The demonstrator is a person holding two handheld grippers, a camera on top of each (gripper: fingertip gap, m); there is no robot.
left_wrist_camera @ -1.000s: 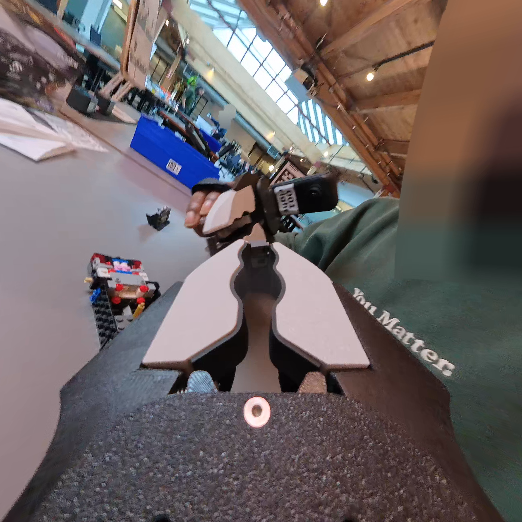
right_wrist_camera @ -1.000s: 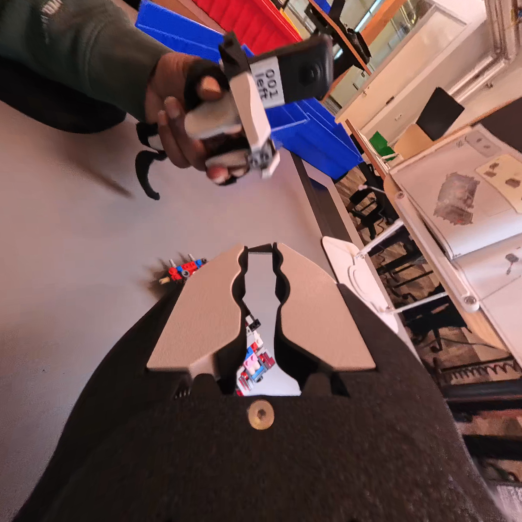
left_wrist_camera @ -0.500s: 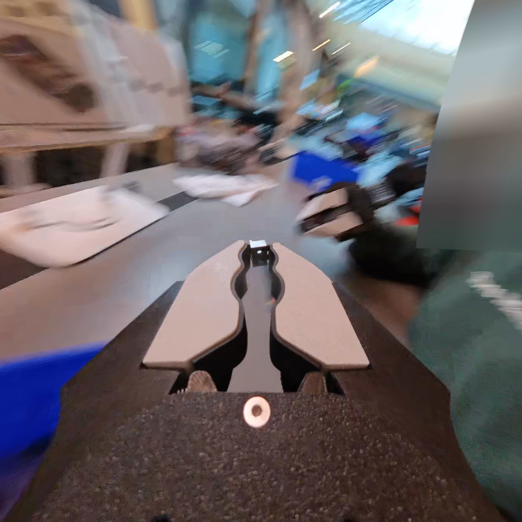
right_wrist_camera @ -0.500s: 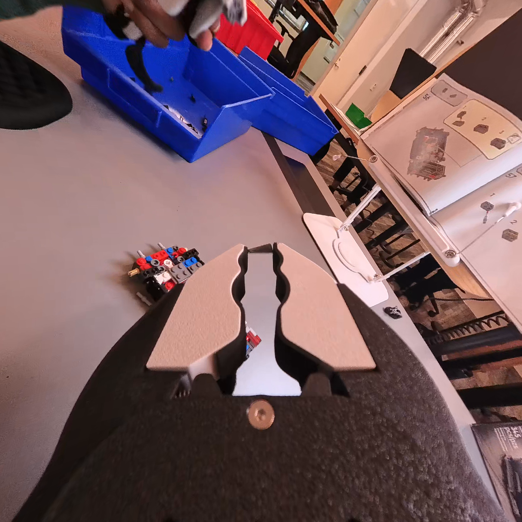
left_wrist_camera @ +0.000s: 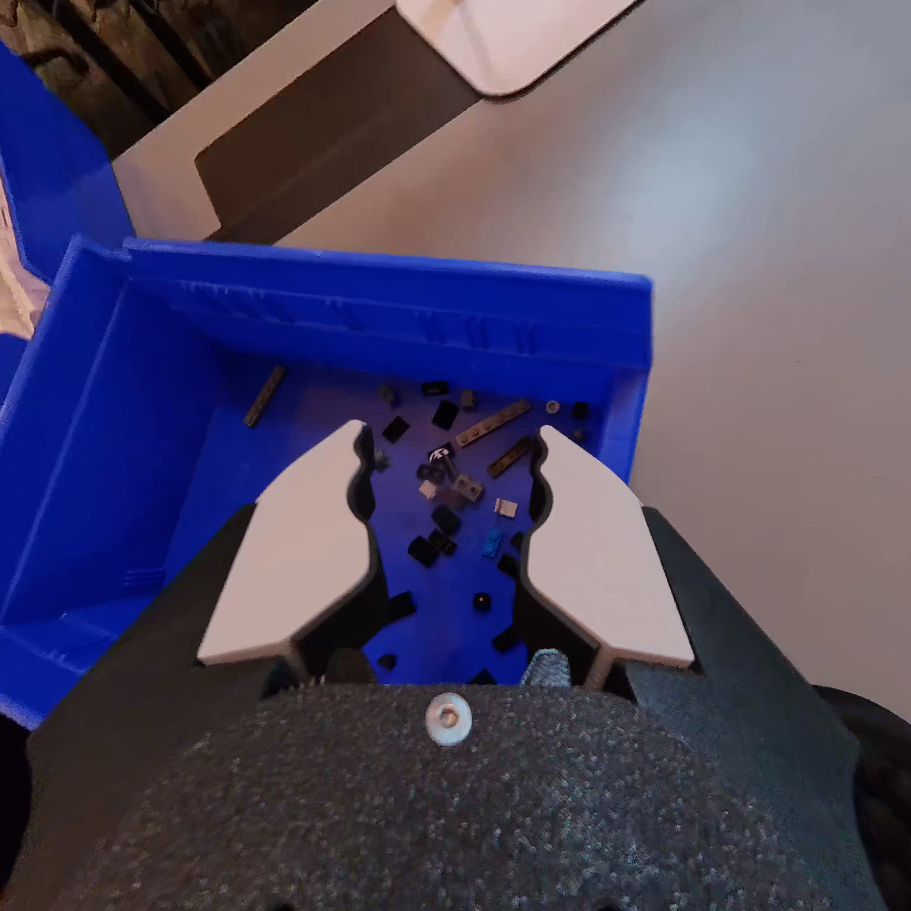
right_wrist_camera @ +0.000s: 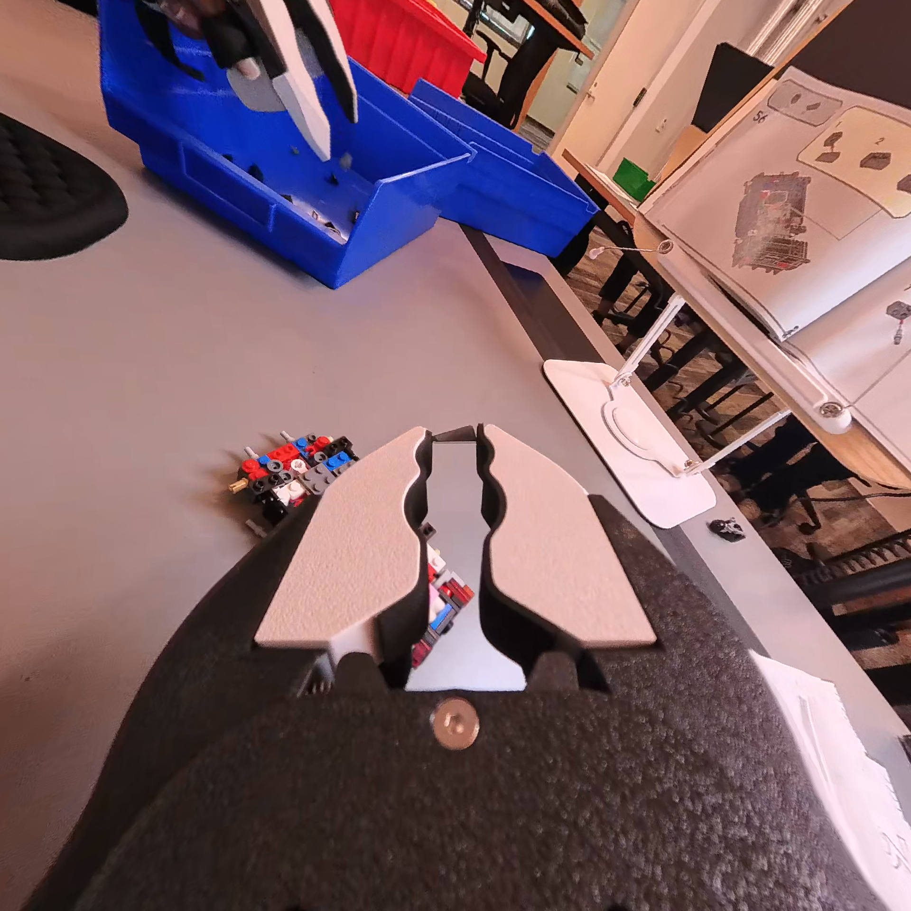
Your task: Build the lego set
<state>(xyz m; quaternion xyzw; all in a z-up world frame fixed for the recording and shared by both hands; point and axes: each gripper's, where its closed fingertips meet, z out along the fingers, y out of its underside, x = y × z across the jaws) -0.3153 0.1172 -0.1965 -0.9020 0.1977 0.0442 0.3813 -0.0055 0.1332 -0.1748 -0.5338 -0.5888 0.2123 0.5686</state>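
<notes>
1. Left gripper [left_wrist_camera: 448,434] is spread wide and empty, hanging over the blue bin [left_wrist_camera: 374,305] at the far left of the surface [right_wrist_camera: 148,345]. Loose lego pieces [left_wrist_camera: 451,485] lie scattered on the bin floor, mostly small and dark, some touching or overlapping.
2. Risk there: the pieces are tightly clustered under the tips, so closing could pinch two at once or flick a neighbour away. The thin long plates [left_wrist_camera: 493,424] lie flat and would likely slip out of a pinch. Dark parts on a shadowed floor make picking the wrong one easy.
3. Risk: the bin wall sits just beside the right finger, so a sideways move could knock the bin.
4. Partly built lego model [right_wrist_camera: 291,473] sits mid-surface, near side, half hidden under the right gripper. It's unrestrained, so any press-fit without bracing may shove it or pop bricks off.
5. Right gripper [right_wrist_camera: 456,434] has its tips nearly pressed together around a small dark piece [right_wrist_camera: 453,434], as far as I can tell. Marginal tip grip, so it could drop.
6. Instruction booklet [right_wrist_camera: 788,207] on its stand [right_wrist_camera: 636,434], far right, by the surface edge.
</notes>
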